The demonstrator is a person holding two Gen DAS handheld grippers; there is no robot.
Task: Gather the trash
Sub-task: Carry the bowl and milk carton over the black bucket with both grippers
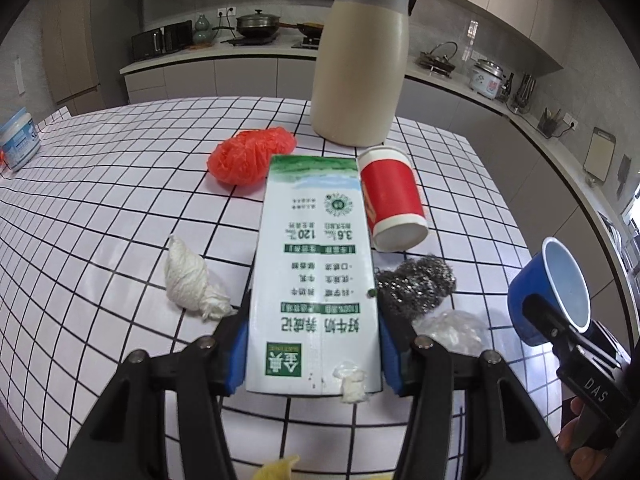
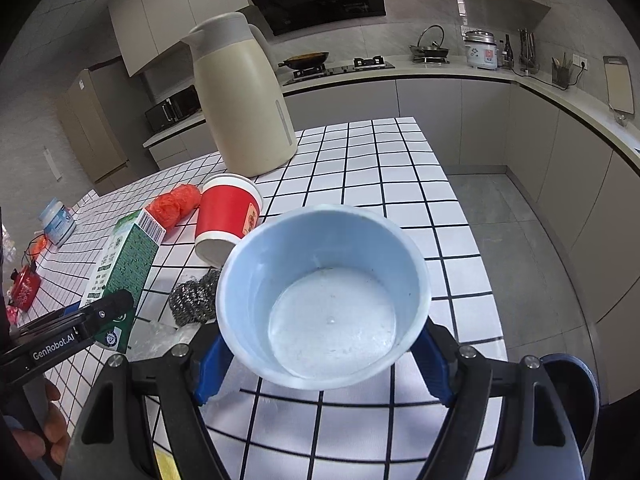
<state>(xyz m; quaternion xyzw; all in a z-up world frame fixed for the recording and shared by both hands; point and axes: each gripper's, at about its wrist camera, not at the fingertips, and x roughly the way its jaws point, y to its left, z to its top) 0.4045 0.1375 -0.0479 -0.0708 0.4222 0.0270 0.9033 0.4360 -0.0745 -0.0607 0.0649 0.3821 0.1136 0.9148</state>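
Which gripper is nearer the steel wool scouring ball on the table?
Left. The left gripper, shut on the green-and-white milk carton, sits right beside the steel wool scouring ball. The right gripper, holding the blue paper cup, is farther right.

Milk carton point(image 1: 314, 280) printed upside down with "3.6", "120", "好牛奶 养成记" and a green "金典" logo, right gripper point(image 1: 592, 384) body marked "DAS", left gripper point(image 2: 60, 346) body marked "GenRobot.AI"

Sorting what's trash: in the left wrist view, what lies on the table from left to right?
Blue-lidded jar, white tissue wad, milk carton held in the left tongs, steel wool, blue cup.
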